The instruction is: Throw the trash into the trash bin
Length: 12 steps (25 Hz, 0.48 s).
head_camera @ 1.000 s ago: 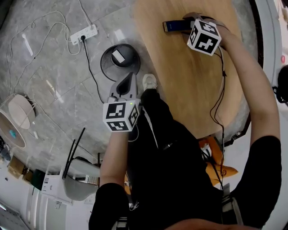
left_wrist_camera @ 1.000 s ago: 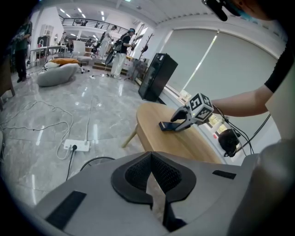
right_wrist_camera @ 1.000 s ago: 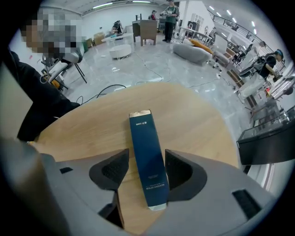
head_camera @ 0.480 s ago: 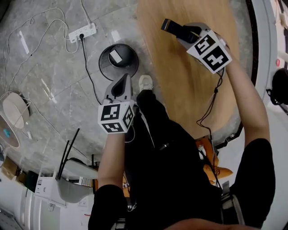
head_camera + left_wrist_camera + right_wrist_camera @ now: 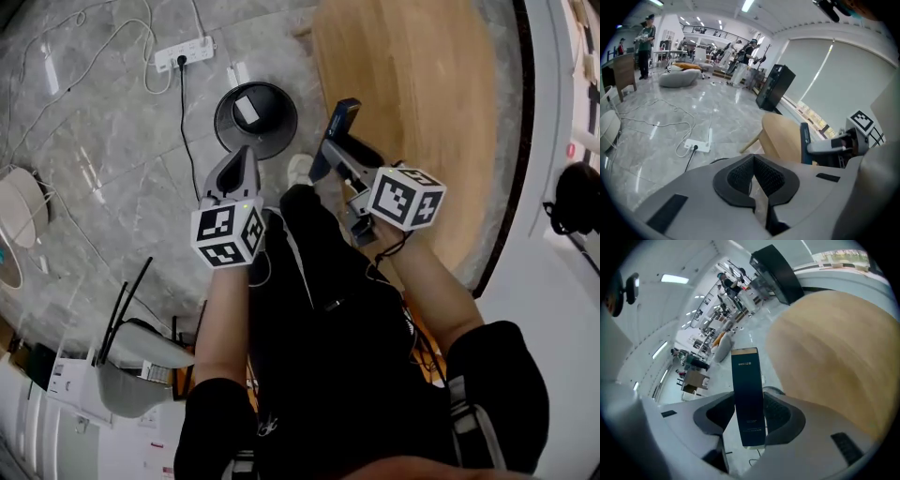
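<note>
The right gripper (image 5: 750,409) is clamping a slim dark-blue carton (image 5: 745,373) between its 2 pads. Its jaws have just been closing, and both pads are now pressing on the carton's lower part. The carton is standing up out of the jaws, with a tan band showing across its far end.

In the head view this carton is being held in the air at the left edge of the round wooden table (image 5: 422,94). It is beside the black trash bin (image 5: 221,128) and not over its mouth.

The bin is standing on the grey marble floor (image 5: 103,187), well clear of the table. 1 white rectangular piece (image 5: 246,111) is lying inside it, and nothing else can be made out in there.

The left gripper (image 5: 246,153) is hovering just on the person's side of the bin, pointing toward it. The left gripper view is showing its 2 jaws pressed together at the tips, with nothing between them.

A white power strip (image 5: 185,53) is lying on the floor beyond the bin, with a black cable running from it past the bin's left side. The person's pale shoe (image 5: 299,169) is resting on the floor between the 2 grippers.
</note>
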Tool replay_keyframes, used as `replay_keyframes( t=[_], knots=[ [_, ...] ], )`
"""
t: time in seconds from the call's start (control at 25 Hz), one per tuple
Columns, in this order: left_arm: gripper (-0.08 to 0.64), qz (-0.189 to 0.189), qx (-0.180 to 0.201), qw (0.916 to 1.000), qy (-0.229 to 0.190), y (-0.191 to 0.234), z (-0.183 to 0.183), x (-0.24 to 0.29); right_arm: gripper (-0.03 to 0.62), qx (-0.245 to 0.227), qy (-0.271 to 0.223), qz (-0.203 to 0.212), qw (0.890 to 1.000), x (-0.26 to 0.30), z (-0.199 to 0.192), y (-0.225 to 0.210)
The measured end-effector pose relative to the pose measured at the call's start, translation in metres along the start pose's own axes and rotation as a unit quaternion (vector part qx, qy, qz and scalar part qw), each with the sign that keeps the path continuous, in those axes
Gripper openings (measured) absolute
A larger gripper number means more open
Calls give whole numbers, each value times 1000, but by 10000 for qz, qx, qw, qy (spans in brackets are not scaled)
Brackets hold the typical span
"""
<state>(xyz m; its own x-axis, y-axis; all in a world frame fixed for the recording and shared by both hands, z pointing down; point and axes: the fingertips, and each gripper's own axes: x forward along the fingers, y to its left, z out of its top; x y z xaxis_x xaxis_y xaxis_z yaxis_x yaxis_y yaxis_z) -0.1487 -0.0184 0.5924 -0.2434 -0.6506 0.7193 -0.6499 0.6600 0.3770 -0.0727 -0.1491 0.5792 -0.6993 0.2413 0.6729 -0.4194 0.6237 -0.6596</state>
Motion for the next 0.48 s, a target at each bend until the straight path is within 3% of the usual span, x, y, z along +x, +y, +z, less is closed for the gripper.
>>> replay_keyframes(
  t=[0.16,0.48],
  knots=[
    [11,168,-169,9997,69,23,-22,-10,190,-72,260,-379,9989,33,-53,8],
    [11,453,-660,9965,239,71,-80,-28,190,-341,568,-918,9936,132,-106,-11]
  ],
)
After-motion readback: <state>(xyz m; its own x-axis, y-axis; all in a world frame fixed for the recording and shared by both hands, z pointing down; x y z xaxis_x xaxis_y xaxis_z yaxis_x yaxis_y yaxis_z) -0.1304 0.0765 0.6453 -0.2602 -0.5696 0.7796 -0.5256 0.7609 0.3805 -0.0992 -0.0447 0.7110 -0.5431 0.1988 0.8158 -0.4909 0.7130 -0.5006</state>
